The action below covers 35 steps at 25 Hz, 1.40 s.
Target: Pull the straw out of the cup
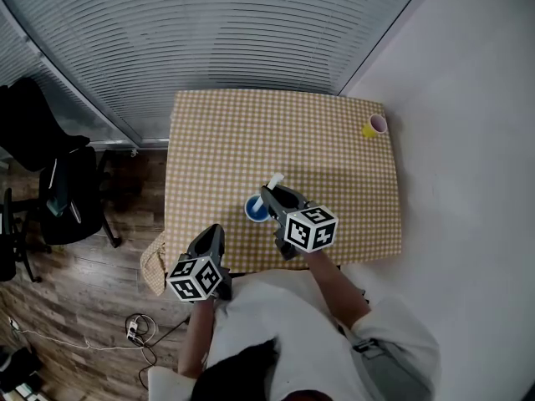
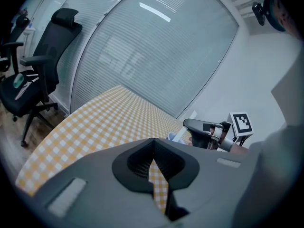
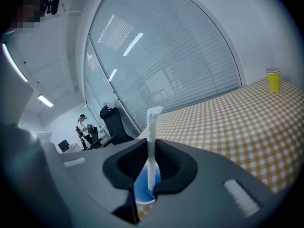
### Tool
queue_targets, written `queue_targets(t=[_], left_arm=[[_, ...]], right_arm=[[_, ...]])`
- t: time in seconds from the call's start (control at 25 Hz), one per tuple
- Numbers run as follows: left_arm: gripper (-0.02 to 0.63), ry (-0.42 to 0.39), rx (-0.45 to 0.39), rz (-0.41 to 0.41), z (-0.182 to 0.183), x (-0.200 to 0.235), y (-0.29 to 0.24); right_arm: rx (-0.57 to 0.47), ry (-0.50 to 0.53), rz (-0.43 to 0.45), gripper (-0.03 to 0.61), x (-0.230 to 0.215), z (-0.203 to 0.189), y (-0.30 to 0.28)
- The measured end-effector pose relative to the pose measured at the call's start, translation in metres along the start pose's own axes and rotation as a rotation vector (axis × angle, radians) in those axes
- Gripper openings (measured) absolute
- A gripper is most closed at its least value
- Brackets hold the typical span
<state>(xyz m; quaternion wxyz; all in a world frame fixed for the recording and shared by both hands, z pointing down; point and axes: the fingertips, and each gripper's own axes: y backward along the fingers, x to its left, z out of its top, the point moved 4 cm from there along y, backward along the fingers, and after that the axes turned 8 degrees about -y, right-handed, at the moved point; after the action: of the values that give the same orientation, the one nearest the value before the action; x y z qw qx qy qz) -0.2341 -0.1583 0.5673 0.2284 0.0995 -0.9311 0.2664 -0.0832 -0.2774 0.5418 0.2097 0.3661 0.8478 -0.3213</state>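
Two tongs work over the checked worktop (image 1: 251,132): right tongs (image 3: 150,140) clamped on the white straw (image 3: 152,122), upright in the blue cup (image 1: 256,210) toward the worktop's six o'clock; left tongs (image 2: 152,140) together, empty, at the cup's eight o'clock.

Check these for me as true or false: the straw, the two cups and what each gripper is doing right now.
1. The right gripper is closed on the straw. True.
2. The straw is clear of the blue cup. False: its lower end sits inside the cup.
3. The left gripper grips the blue cup. False: its jaws are together with nothing between them, away from the cup.
4. A yellow cup stands near the far right corner of the table. True.
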Motion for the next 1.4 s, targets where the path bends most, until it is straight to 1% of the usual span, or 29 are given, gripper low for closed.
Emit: queue_targets(t=[0.2,0.36,0.52,0.64,0.92,1.12,1.2,1.4], left_arm=[[0.014,-0.004,-0.006,-0.003,-0.001,-0.004,0.001],[0.014,-0.01,-0.007,-0.016,-0.002,-0.009,0.002],[0.014,-0.014,-0.013,-0.025,-0.005,-0.02,0.0],[0.014,-0.018,-0.014,-0.034,-0.005,-0.021,0.0],[0.014,-0.043,-0.027,-0.044,-0.009,-0.039,0.0],[0.014,-0.048,-0.035,-0.046,-0.011,-0.049,0.002],[0.014,-0.048,-0.033,-0.051,-0.01,-0.052,0.003],[0.014,-0.057,-0.028,-0.06,-0.014,-0.064,-0.002]], right_arm=[[-0.031,0.004,0.025,0.051,0.006,0.006,0.008],[-0.053,0.006,0.021,0.051,0.006,0.011,0.018],[-0.096,-0.037,0.039,0.051,-0.001,0.014,0.033],[-0.135,-0.048,0.068,0.049,0.004,0.02,0.039],[-0.194,-0.091,0.087,0.05,-0.001,0.028,0.065],[-0.197,-0.07,0.088,0.049,0.001,0.033,0.08],[-0.202,-0.077,0.084,0.049,0.002,0.035,0.083],[-0.199,-0.087,0.061,0.049,-0.011,0.034,0.096]])
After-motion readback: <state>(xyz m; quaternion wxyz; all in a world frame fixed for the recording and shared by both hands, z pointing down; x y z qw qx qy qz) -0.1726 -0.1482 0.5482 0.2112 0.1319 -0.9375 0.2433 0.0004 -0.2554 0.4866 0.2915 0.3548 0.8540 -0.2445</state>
